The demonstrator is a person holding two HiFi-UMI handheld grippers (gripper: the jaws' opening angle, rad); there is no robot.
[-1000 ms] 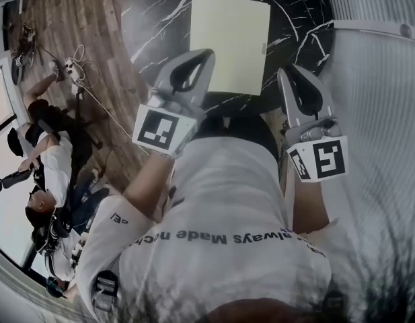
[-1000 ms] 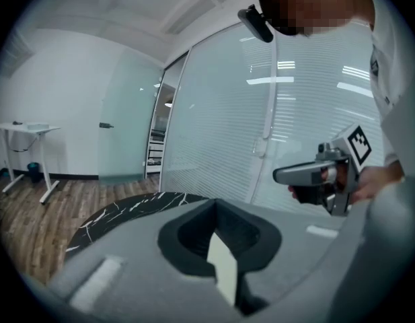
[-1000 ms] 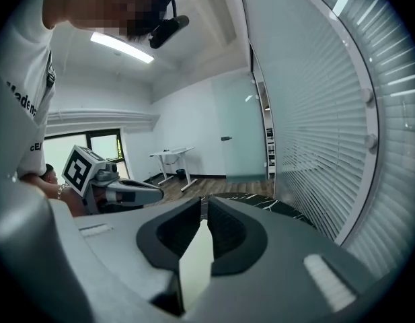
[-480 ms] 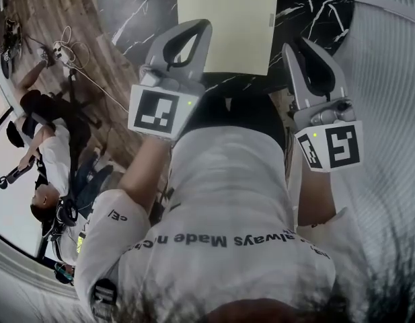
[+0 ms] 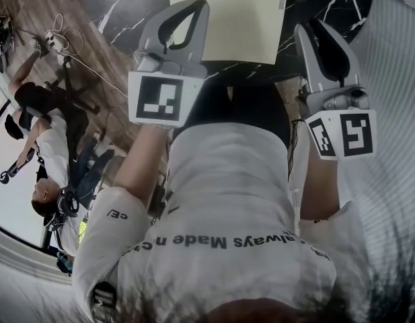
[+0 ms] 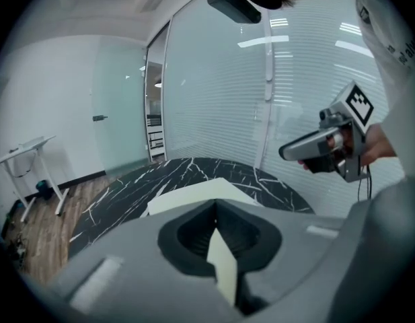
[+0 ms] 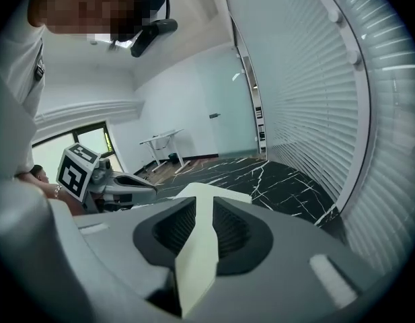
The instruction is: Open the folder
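A pale yellow folder (image 5: pixel 227 19) lies shut and flat on the round black marble table (image 5: pixel 126 5). Both grippers hang in the air short of its near edge, touching nothing. My left gripper (image 5: pixel 202 5) is over the folder's near left corner with its tips together. My right gripper (image 5: pixel 311 27) is off the near right corner, and its jaws are opening with nothing between them. In the left gripper view the folder (image 6: pixel 200 194) shows just past the closed tips (image 6: pixel 214 204). In the right gripper view the folder (image 7: pixel 217 192) shows through the gap between the jaws (image 7: pixel 198 204).
The person's torso fills the lower head view. A glass wall with blinds (image 5: pixel 395 79) runs close along the right. Wooden floor with cables (image 5: pixel 56 42) and a seated person (image 5: pixel 52 147) lie to the left. A white desk (image 6: pixel 25 150) stands far back.
Both grippers have sunk toward the table's near edge. The head view has shifted, so the folder now sits higher and is cut off at the top.
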